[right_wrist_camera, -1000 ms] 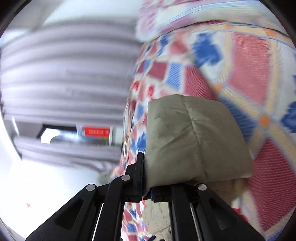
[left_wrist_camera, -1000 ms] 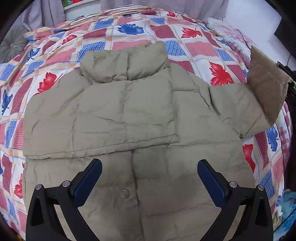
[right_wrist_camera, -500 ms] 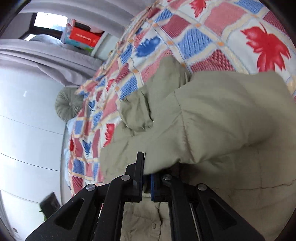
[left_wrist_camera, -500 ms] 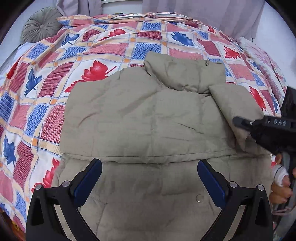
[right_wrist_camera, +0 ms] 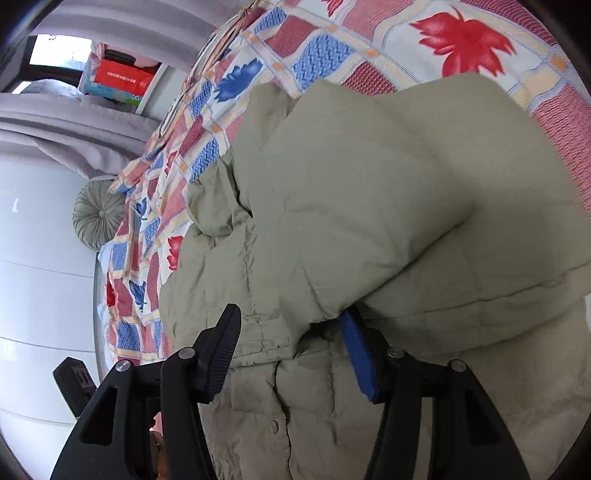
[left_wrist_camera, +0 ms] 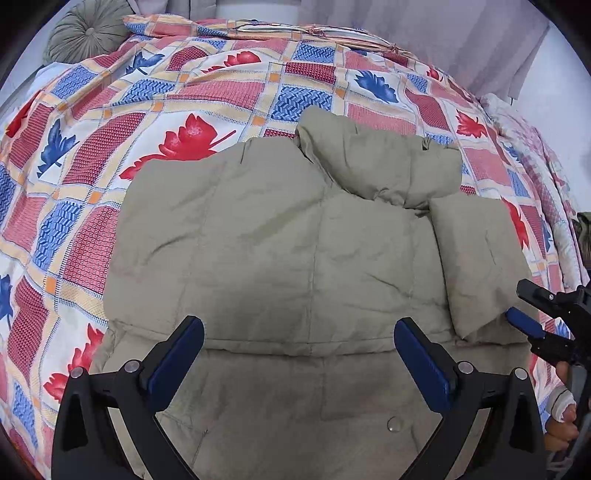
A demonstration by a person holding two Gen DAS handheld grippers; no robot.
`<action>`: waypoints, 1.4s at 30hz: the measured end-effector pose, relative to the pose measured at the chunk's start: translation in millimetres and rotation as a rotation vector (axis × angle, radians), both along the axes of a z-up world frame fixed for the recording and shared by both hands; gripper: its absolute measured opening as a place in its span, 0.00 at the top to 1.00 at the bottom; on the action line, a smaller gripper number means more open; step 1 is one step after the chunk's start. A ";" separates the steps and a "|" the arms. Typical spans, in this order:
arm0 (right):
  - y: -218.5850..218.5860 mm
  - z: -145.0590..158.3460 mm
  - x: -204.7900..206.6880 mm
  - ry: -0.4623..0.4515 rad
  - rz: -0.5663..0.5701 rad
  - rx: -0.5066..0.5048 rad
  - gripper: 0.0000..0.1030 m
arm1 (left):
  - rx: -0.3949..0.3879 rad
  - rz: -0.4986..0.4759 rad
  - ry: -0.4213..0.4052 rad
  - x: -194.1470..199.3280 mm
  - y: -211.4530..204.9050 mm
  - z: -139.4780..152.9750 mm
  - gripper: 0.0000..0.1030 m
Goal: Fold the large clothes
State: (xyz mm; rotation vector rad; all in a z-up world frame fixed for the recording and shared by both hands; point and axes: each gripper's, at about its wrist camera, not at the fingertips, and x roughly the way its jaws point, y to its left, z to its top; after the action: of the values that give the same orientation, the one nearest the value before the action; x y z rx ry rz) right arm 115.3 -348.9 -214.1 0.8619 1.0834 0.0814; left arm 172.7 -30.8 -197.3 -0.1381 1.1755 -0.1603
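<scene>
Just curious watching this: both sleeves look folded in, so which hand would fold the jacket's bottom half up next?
Probably left. The left gripper hangs open above the jacket's lower half, near the hem. The right gripper, open, sits at the sleeve cuff.

bare quilt (left_wrist_camera: 221,92) around jacket (left_wrist_camera: 277,240); cushion (left_wrist_camera: 86,33) far corner.

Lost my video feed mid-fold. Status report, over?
Both grippers open: left gripper above the jacket, right gripper around the folded-in sleeve. Jacket flat on bedspread. Nothing in the way.
</scene>
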 end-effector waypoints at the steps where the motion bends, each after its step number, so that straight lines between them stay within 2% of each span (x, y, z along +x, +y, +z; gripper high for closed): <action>1: -5.3 1.9 -1.4 -0.002 -0.026 0.004 0.41 | -0.013 0.000 -0.003 3.0 0.5 1.2 0.00; 3: -20.1 2.0 -3.1 -0.006 -0.092 0.033 0.41 | -0.042 -0.002 -0.009 7.5 1.9 3.4 0.00; 8: -41.5 -12.4 2.9 -0.016 -0.244 0.201 0.44 | -0.123 0.015 -0.031 16.7 15.7 5.8 0.00; 9: -41.4 -13.5 6.7 -0.018 -0.254 0.210 0.58 | -0.143 0.017 -0.036 18.3 20.7 6.1 0.00; 10: -38.8 -12.3 12.6 -0.010 -0.253 0.190 0.82 | -0.157 0.021 -0.038 19.1 25.2 6.1 0.00; 11: -35.0 -9.3 18.2 -0.011 -0.244 0.164 0.88 | -0.171 0.023 -0.037 19.4 29.4 6.0 0.00; 13: -21.2 1.4 29.9 -0.047 -0.203 0.125 0.92 | -0.209 0.029 -0.041 19.6 40.2 6.7 0.00; 16: 21.0 28.4 49.0 -0.127 -0.039 0.018 0.92 | -0.255 0.052 -0.020 21.2 57.7 3.5 0.00; 19: 80.0 43.4 60.3 -0.160 0.156 -0.105 0.92 | -0.309 0.094 0.006 22.5 76.5 -0.6 0.00; 22: 138.4 35.1 62.8 -0.135 0.317 -0.198 0.92 | -0.361 0.118 0.018 23.5 90.4 -2.5 0.00; 26: 176.1 5.9 59.3 -0.040 0.418 -0.259 0.84 | -0.411 0.097 0.040 27.2 93.5 -5.5 0.00; 28: 178.3 -4.7 54.0 -0.016 0.436 -0.249 0.62 | -0.425 0.080 0.049 28.6 88.6 -7.9 0.00; 29: 176.0 -6.1 49.8 -0.016 0.436 -0.238 0.56 | -0.430 0.069 0.053 29.4 85.0 -9.1 0.00; 30: 172.6 -4.7 44.8 -0.020 0.437 -0.233 0.38 | -0.436 0.061 0.059 30.9 80.6 -10.6 0.00; 31: 168.6 -2.7 40.8 -0.029 0.439 -0.233 0.32 | -0.443 0.055 0.065 31.7 77.1 -11.8 0.00; 35: 142.5 7.0 15.0 -0.027 0.437 -0.296 0.33 | -0.478 0.015 0.105 41.2 55.2 -22.5 0.00; 36: 130.6 6.2 5.9 -0.011 0.419 -0.331 0.39 | -0.473 0.002 0.114 44.8 47.6 -26.9 0.00; 37: 120.3 5.1 -1.2 0.003 0.408 -0.349 0.55 | -0.464 -0.009 0.124 48.6 39.6 -32.3 0.00; 38: 107.9 2.4 -8.7 0.029 0.392 -0.369 0.63 | -0.460 -0.021 0.133 51.4 32.7 -37.3 0.00; 39: 94.5 -0.7 -16.2 0.051 0.371 -0.384 0.71 | -0.456 -0.035 0.144 54.9 23.9 -42.7 0.02; 40: 81.9 -4.3 -23.4 0.067 0.350 -0.397 0.73 | -0.455 -0.050 0.152 57.1 14.5 -46.8 0.06; 41: 69.0 -8.4 -29.6 0.085 0.327 -0.414 0.74 | -0.451 -0.067 0.158 58.3 5.9 -49.5 0.22; 42: 55.3 -13.1 -35.6 0.106 0.297 -0.434 0.76 | -0.441 -0.083 0.167 59.0 -2.4 -51.8 0.47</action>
State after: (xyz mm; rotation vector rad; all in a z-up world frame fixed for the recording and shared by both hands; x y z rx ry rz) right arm 79.7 -293.6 -227.2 0.3155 1.2635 0.0452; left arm 231.7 -33.2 -249.1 -0.4987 1.2990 -0.4892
